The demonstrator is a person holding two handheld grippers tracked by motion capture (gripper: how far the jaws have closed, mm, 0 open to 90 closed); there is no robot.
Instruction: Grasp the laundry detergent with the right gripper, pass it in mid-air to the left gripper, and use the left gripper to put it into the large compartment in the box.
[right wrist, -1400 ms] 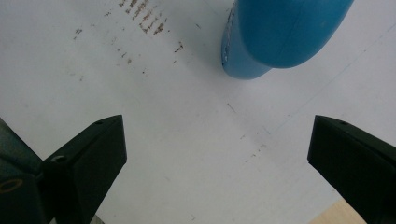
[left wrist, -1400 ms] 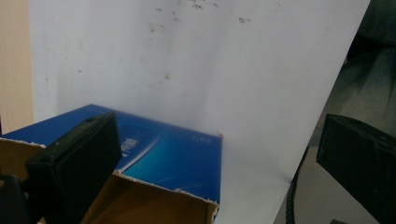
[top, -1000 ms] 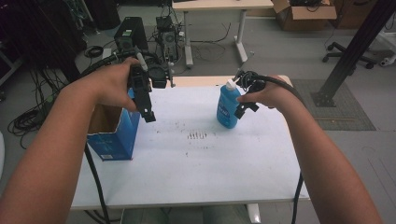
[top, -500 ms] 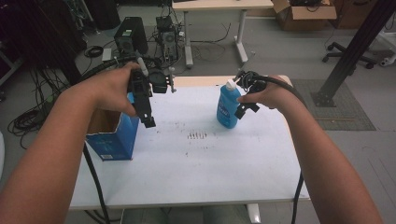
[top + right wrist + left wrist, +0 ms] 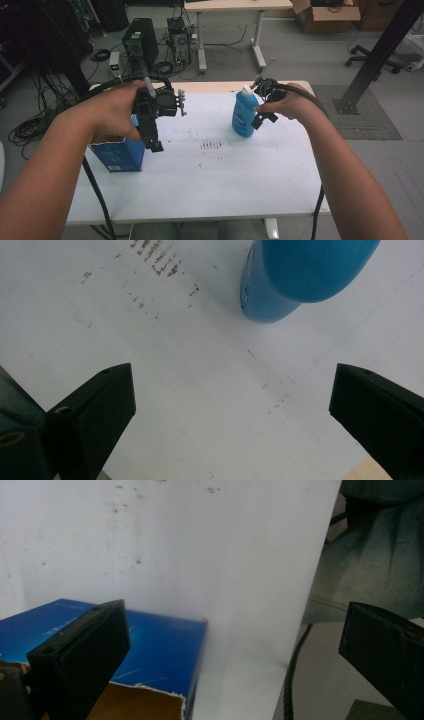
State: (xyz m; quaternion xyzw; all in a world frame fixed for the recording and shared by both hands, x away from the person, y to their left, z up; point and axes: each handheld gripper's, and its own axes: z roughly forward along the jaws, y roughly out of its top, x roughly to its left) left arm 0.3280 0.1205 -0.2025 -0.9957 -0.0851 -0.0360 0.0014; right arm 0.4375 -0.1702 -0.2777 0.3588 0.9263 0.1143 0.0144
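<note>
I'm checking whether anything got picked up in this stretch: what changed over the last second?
Very little. The left gripper eased slightly toward the table's middle, jaws open above the blue box. The right gripper stayed open beside the blue bottle, which stands untouched. Nothing was grasped or released.

Blue plastic bottle and open blue cardboard box on the white table

The blue plastic bottle with a white cap point(image 5: 244, 114) stands upright toward the table's 1 o'clock, its rounded body seen from above in the right gripper view point(image 5: 300, 275); the blue cardboard box with a torn brown inner rim point(image 5: 118, 152) stands open-topped at the table's 9 o'clock edge, well apart from the bottle, and appears again in the left gripper view point(image 5: 160, 650)
</note>
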